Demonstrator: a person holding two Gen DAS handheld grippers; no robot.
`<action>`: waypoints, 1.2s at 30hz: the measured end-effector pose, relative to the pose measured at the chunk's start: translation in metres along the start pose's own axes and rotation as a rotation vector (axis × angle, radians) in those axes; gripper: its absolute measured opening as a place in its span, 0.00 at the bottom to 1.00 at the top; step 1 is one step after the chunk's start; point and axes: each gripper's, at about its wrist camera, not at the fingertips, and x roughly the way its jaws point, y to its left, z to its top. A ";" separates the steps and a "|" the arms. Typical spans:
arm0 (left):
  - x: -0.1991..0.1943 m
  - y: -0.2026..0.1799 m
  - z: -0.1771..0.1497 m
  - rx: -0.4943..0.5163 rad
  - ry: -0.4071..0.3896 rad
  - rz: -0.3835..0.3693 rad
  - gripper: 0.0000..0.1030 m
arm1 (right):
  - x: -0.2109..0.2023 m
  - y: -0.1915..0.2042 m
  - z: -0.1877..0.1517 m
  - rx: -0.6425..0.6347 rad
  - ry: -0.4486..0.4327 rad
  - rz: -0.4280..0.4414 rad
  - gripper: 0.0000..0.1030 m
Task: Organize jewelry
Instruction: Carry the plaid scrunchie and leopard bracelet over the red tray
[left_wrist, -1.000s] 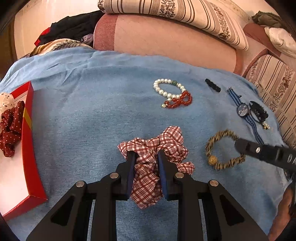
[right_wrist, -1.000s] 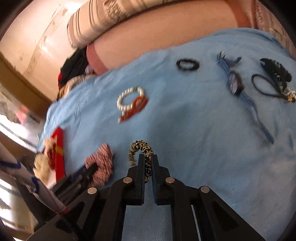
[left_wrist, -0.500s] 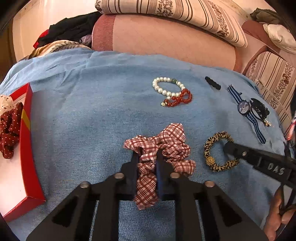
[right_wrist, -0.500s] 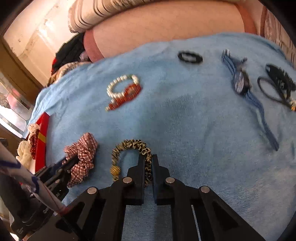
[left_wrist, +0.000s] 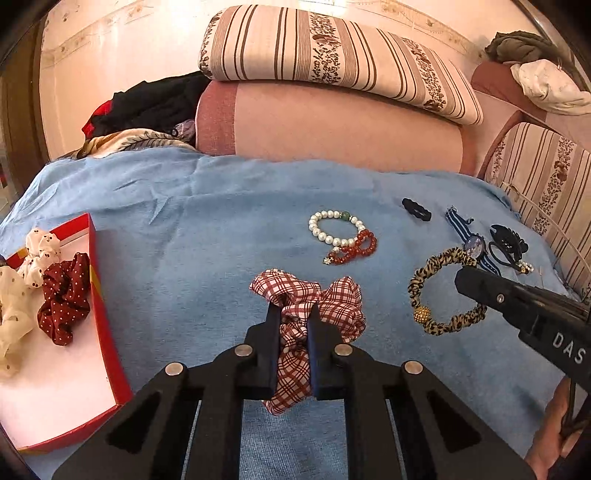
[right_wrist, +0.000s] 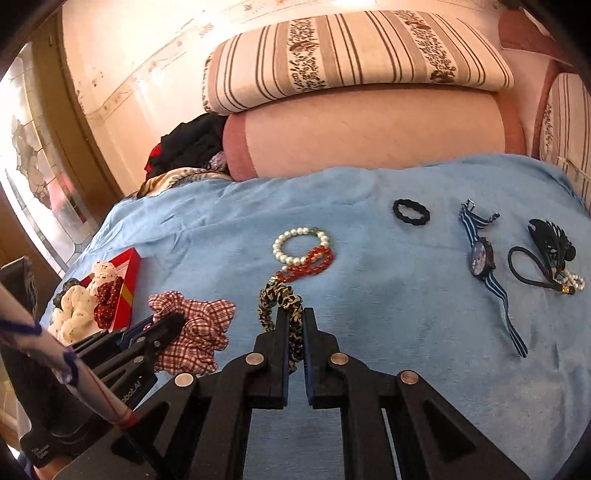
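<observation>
My left gripper (left_wrist: 293, 310) is shut on a red plaid scrunchie (left_wrist: 332, 306), held just above the blue cloth (left_wrist: 192, 266); it also shows in the right wrist view (right_wrist: 199, 328). My right gripper (right_wrist: 294, 314) is shut on a leopard-print hair tie (right_wrist: 275, 299), seen with its gold bead in the left wrist view (left_wrist: 428, 280). A red box (left_wrist: 99, 295) at the left holds a dark red dotted scrunchie (left_wrist: 64, 299) and cream ones (left_wrist: 37, 251). A pearl bracelet (left_wrist: 332, 229) and a red bead bracelet (left_wrist: 356, 249) lie mid-cloth.
A black hair tie (right_wrist: 411, 212), a blue striped watch (right_wrist: 482, 258) and a black clip with elastic (right_wrist: 546, 251) lie at the right. A pink bolster (left_wrist: 332, 125) and striped cushion (left_wrist: 332, 55) line the far edge. Clothes (left_wrist: 147, 107) are piled at back left.
Both grippers have lifted and pulled back a little with their items. The left jaws closed tighter on the plaid scrunchie. The leopard tie now hangs from the right gripper.
</observation>
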 end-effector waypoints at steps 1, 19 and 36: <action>0.001 0.000 0.000 0.005 0.001 0.005 0.11 | 0.000 0.003 0.000 -0.007 0.000 0.004 0.07; 0.001 -0.002 -0.002 0.013 -0.010 0.051 0.11 | 0.001 0.008 -0.005 -0.024 0.006 0.029 0.07; -0.010 0.000 0.001 0.007 -0.035 0.060 0.11 | -0.002 0.016 -0.006 -0.036 -0.003 0.047 0.07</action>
